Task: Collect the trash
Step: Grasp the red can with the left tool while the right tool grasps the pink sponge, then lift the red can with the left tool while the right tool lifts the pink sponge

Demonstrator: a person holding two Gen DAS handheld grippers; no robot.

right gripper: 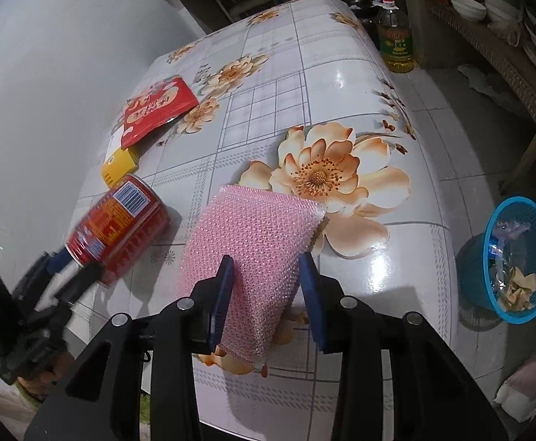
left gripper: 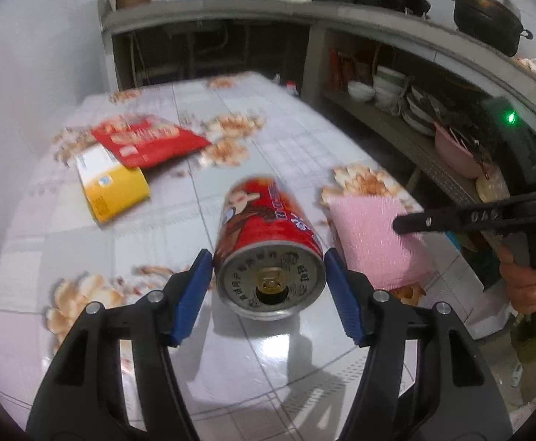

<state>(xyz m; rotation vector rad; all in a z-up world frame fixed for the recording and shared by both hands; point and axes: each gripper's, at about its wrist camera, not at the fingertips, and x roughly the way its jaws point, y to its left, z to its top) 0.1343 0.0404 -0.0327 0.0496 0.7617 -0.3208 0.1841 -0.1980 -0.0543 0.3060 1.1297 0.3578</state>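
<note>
A red drink can [left gripper: 268,242] lies on its side on the flowered table, its opened top toward me. My left gripper [left gripper: 268,275] is open, one blue pad on each side of the can's top end, with small gaps. The can also shows in the right wrist view [right gripper: 117,228]. My right gripper [right gripper: 266,286] is shut on a pink scrubbing sponge [right gripper: 253,242] that rests on the table; the sponge also shows in the left wrist view [left gripper: 374,235]. A red packet [left gripper: 150,139] and a yellow-white carton [left gripper: 110,180] lie farther back left.
A blue basket [right gripper: 514,261] with scraps in it stands on the floor right of the table. An oil bottle [right gripper: 395,36] stands on the floor beyond the table. Shelves with bowls and plates [left gripper: 396,92] run along the right. A wall is on the left.
</note>
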